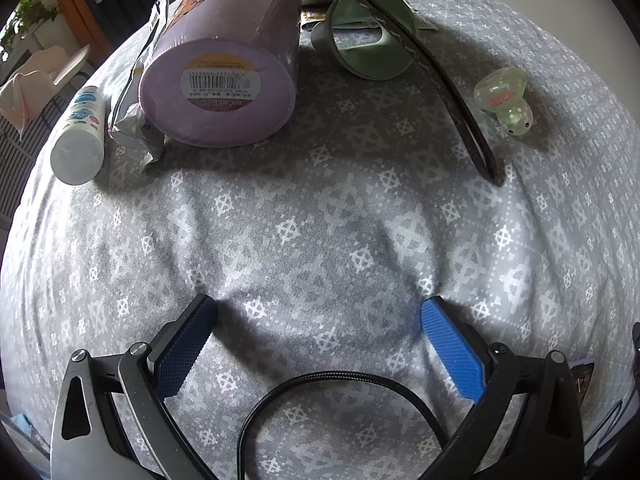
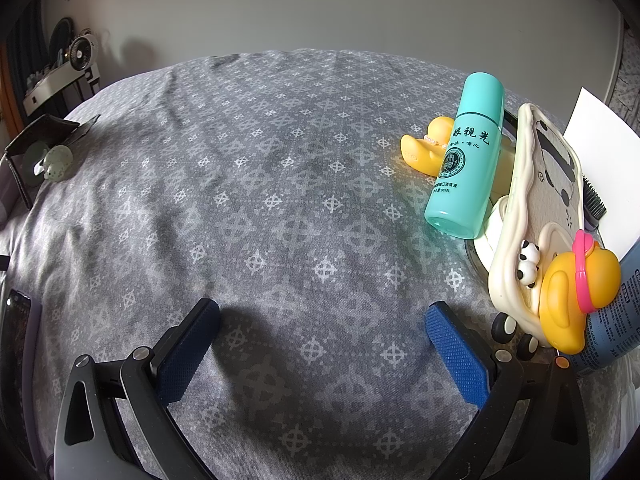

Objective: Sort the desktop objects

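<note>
Both grippers hover over bare cloth (image 2: 280, 184) with nothing held. The left gripper (image 1: 319, 312) has its jaws wide apart, as does the right gripper (image 2: 323, 314); this suits an approach to any item, not a carry.

Items lie in two groups at the cloth edges, leaving the middle free as working space:

- Left view: a lilac cup (image 1: 224, 68) on its side, base toward the camera, with a white bottle (image 1: 80, 136) and a foil packet (image 1: 138, 120) just beside it; a green funnel (image 1: 368, 36) and a clear toy (image 1: 502, 98) lie beyond a dark strap (image 1: 452, 92)
- Right view: a teal bottle (image 2: 466, 156) leaning on a duck (image 2: 426, 146), a phone case (image 2: 536, 208) and a second duck (image 2: 576, 292)

Sorting appears not yet begun
</note>
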Available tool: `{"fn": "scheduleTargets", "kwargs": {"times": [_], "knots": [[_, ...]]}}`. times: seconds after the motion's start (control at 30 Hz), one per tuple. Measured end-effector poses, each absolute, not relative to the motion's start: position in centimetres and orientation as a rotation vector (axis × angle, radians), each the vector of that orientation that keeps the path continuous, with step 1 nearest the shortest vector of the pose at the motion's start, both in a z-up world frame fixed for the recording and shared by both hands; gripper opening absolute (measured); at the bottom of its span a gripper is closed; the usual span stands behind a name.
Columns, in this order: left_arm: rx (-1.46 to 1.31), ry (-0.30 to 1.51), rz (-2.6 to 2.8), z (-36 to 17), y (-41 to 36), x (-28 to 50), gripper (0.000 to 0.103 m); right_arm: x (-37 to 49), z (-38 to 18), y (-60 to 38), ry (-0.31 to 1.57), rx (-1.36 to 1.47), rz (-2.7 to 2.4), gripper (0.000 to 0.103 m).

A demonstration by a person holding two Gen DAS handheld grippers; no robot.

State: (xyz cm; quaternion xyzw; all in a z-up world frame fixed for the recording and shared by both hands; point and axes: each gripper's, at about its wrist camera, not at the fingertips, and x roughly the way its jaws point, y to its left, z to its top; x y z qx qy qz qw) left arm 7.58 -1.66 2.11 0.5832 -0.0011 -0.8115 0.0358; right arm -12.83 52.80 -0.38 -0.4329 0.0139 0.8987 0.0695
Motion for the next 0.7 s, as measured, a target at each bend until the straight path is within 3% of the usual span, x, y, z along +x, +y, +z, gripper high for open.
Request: {"fn": "scheduleTargets", "kwargs": {"times": [0.57, 0.7], "knots": [[1.67, -0.028, -2.61, 3.2, -2.1, 15.4, 0.103, -12.8, -0.4, 52.8, 0.041, -1.3, 2.706, 0.103], [1.645, -0.023, -2.627, 1.7, -5.8, 15.1, 0.103, -12.8, -0.4, 52.8, 0.042, -1.3, 2.706, 0.103]]}}
